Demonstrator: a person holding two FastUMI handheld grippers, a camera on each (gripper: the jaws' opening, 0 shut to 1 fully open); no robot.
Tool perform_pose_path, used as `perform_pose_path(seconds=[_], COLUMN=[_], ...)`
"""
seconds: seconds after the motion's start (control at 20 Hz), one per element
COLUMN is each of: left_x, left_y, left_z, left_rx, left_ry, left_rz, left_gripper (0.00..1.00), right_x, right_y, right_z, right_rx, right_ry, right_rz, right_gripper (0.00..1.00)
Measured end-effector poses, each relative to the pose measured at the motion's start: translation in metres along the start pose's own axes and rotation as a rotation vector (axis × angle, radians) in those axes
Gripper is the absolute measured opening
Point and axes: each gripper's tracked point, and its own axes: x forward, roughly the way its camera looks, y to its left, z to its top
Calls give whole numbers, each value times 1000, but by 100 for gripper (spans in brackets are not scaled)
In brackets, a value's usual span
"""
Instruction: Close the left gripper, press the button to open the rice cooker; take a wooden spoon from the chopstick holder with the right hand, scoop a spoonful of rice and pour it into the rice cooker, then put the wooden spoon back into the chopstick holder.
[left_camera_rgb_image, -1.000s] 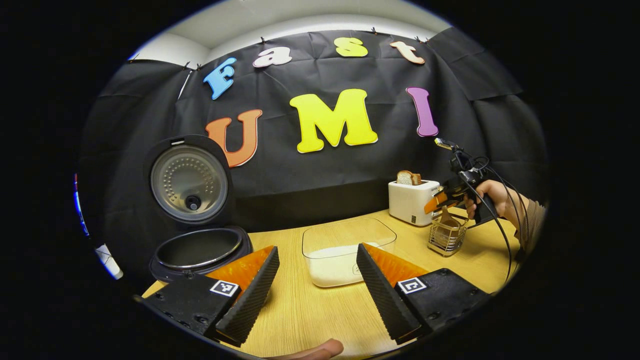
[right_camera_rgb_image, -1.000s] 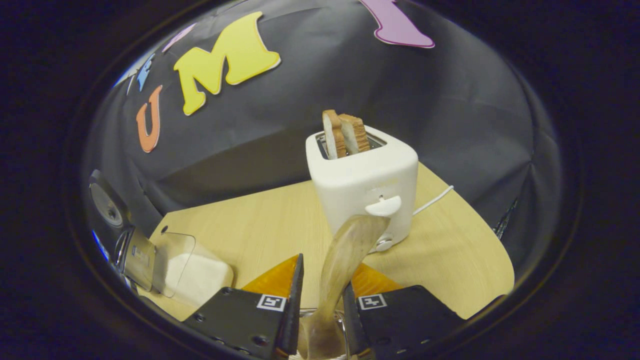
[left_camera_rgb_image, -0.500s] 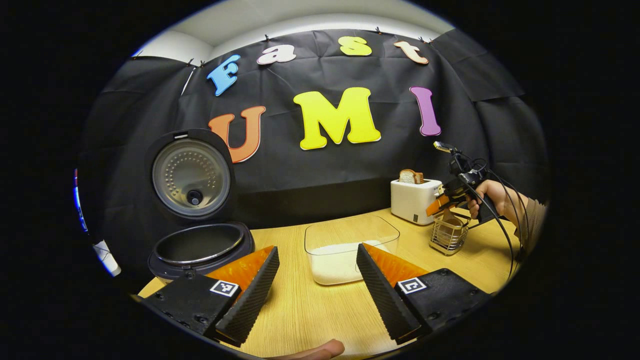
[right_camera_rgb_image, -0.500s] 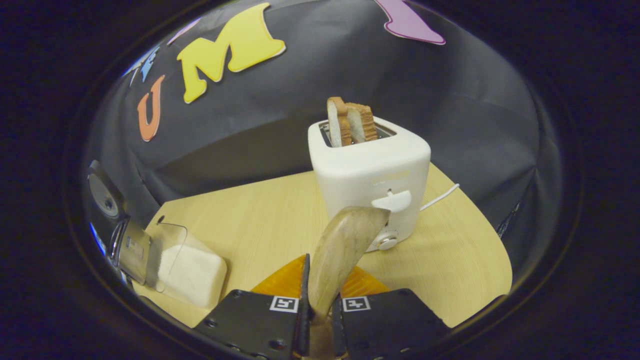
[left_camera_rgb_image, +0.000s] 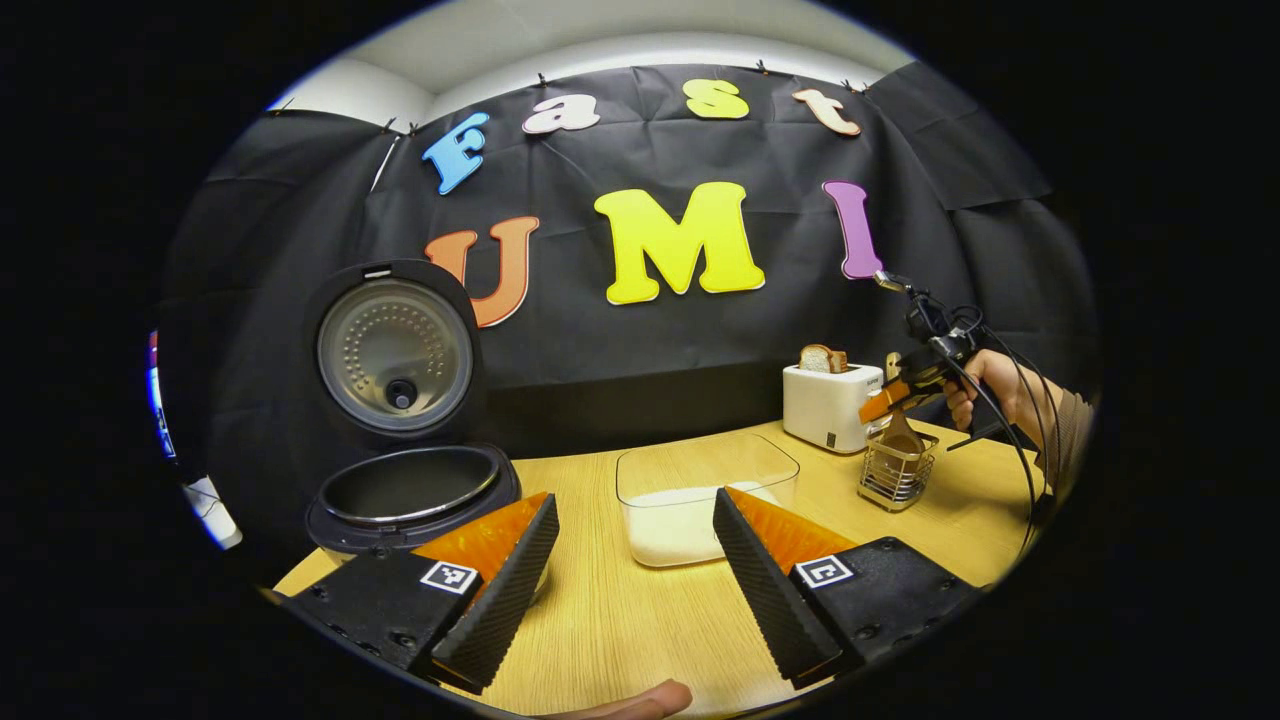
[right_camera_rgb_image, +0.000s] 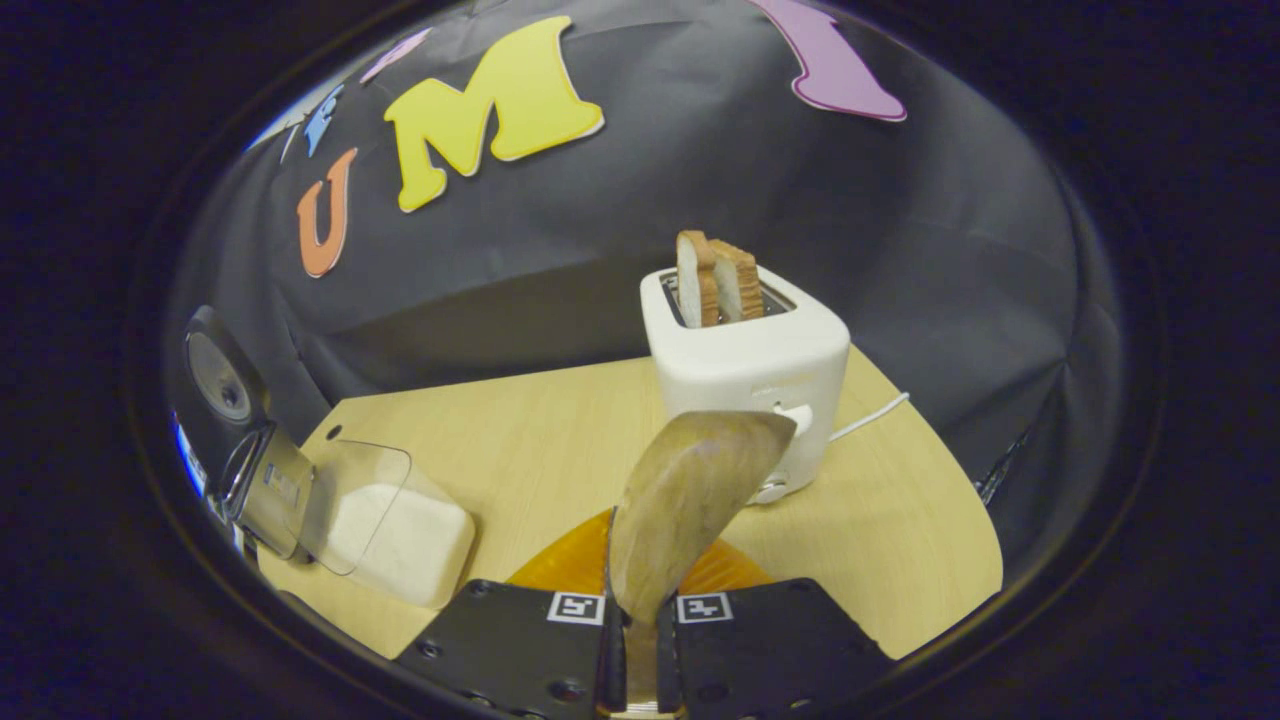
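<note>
The rice cooker (left_camera_rgb_image: 410, 490) stands open at the left with its lid (left_camera_rgb_image: 395, 350) upright; it also appears at the far left of the right gripper view (right_camera_rgb_image: 225, 400). A clear container of white rice (left_camera_rgb_image: 700, 500) sits mid-table. My left gripper (left_camera_rgb_image: 635, 590) hovers open over the table in front of it, holding nothing. My right gripper (right_camera_rgb_image: 645, 600) is shut on the wooden spoon (right_camera_rgb_image: 690, 500), whose broad end sticks up past the fingers. In the left gripper view the right gripper (left_camera_rgb_image: 895, 395) hangs just above the wire chopstick holder (left_camera_rgb_image: 895, 470), with the spoon's lower part (left_camera_rgb_image: 900, 438) still inside it.
A white toaster (right_camera_rgb_image: 745, 370) with two bread slices stands right behind the holder, its cord trailing right; it also shows behind the holder (left_camera_rgb_image: 825, 405). The rice container (right_camera_rgb_image: 380, 525) lies to the left. A hand (left_camera_rgb_image: 1000, 390) holds the right gripper. The table's front edge is close.
The right gripper's fingers closed onto the spoon and have lifted it slightly. The left gripper stayed open, drifting a little.
</note>
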Motion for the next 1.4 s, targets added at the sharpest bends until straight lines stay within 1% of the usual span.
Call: perform_pose_path(seconds=[0.2,0.35,0.45,0.55,0.75,0.95,1.1,1.25,1.3,1.4], left_x=[-9,-15,-17,-21,-22,-28,-31,-37,-38,-42], left_y=[11,21,28,36,55,74,87,100,103,111], left_z=[-2,-7,-10,-13,-23,-33,-34,-26,-23,-20], left_rx=[-15,-37,-52,-57,-87,-95,-95,-90,-85,-84], left_ry=[-7,-11,-12,-21,-15,-18,-27,-59,-72,-86], left_rz=[1,0,-4,-6,-11,3,24,46,56,77], left_gripper=[99,99,99,99,99,99,99,99,99,99], right_x=[-25,-46,-59,-69,-77,-72,-58,-42,-35,-17], right_y=[7,13,21,37,87,153,205,245,257,268], right_z=[15,30,39,46,54,61,59,56,55,49], right_rx=[-22,-67,-102,-120,-159,-210,-242,-258,-261,-270], right_ry=[-55,-112,-146,-176,-208,-245,-255,-259,-260,-264], right_rz=[-28,-82,-112,-117,-91,-57,-8,31,36,12], right_gripper=[11,11,11,11,12,12,12,12,12,12])
